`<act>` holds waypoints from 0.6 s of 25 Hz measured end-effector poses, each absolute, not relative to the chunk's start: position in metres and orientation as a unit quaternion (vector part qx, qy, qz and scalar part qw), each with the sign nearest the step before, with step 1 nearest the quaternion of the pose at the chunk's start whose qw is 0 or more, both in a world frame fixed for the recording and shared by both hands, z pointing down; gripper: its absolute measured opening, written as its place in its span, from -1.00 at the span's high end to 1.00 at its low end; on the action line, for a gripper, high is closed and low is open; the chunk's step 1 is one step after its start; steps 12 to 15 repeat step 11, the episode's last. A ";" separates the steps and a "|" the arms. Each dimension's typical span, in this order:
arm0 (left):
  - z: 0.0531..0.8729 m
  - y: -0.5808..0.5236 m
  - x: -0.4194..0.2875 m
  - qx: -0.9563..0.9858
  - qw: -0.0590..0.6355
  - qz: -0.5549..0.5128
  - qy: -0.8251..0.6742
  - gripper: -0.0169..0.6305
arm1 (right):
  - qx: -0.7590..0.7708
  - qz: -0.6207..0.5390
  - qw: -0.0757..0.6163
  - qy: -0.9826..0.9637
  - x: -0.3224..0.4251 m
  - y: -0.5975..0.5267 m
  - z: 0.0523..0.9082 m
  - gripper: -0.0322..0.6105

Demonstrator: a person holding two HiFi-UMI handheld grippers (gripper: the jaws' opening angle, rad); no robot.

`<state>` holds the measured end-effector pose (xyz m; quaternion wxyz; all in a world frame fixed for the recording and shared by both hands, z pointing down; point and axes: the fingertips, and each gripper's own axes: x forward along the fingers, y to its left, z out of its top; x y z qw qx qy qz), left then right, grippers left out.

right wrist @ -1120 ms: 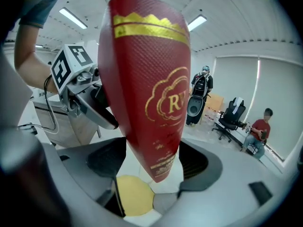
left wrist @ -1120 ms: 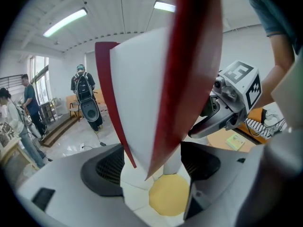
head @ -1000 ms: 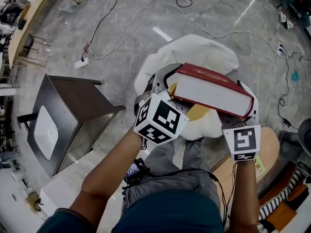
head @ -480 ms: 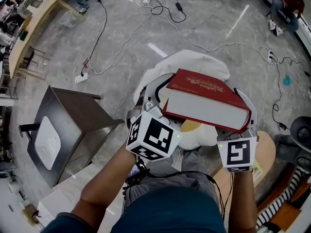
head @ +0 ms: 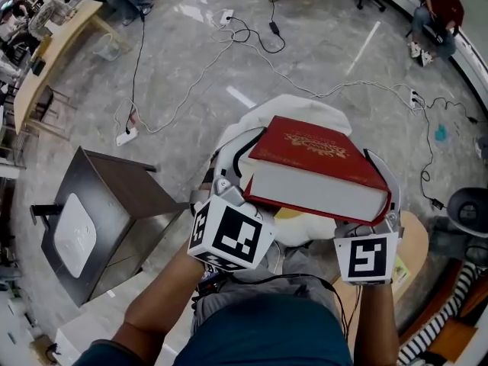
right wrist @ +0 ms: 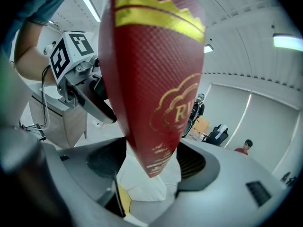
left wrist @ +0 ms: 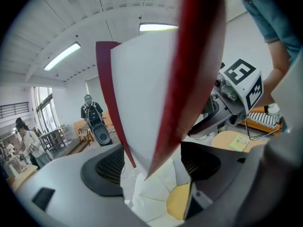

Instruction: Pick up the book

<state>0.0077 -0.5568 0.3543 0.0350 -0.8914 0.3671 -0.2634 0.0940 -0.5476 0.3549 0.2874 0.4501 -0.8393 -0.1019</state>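
In the head view, the middle of the white cushion [head: 305, 106] was hidden beneath the book [head: 309, 170], and the gold lettering on the cover was too small to be read. In the left gripper view, the book was cut off by the top edge of the frame. In the right gripper view, its spine lettering could be only partly made out. The wooden surface [head: 53, 44] at upper left was cropped by the frame edge. The seated person [head: 438, 6] at upper right was too small to be made out in detail.
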 end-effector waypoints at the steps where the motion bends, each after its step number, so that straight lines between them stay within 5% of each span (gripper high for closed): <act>1: 0.350 -0.555 0.008 -0.891 0.039 -0.262 0.368 -0.15 | 0.452 -0.106 0.286 -0.839 0.094 -0.546 0.351 -0.16; 15: 0.326 -0.533 -0.002 -0.892 0.055 -0.252 0.371 -0.15 | 0.457 -0.127 0.278 -0.835 0.084 -0.523 0.326 -0.16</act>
